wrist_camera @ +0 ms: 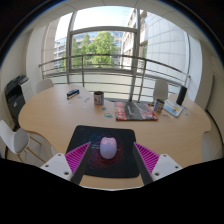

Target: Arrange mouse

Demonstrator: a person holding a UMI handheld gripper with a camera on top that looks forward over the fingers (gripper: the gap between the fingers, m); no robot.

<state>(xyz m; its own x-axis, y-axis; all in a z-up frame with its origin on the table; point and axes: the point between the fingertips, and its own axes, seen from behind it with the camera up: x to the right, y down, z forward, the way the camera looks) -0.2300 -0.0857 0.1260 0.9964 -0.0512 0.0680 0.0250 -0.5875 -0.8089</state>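
Pinkish mouse (108,149) sits on a black mousepad (85,140) between the spread-apart tongs (108,158), untouched.

No text, label or number could be read on anything ahead of the jaws or beyond them.

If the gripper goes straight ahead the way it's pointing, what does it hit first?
Most likely the mouse, sitting on the black mouse pad between and just ahead of the open gripper fingers. Depth is hard to judge.

The gripper (108,160) has two dark fingers with magenta, seemingly ridged pads (77,156) on their inner faces.
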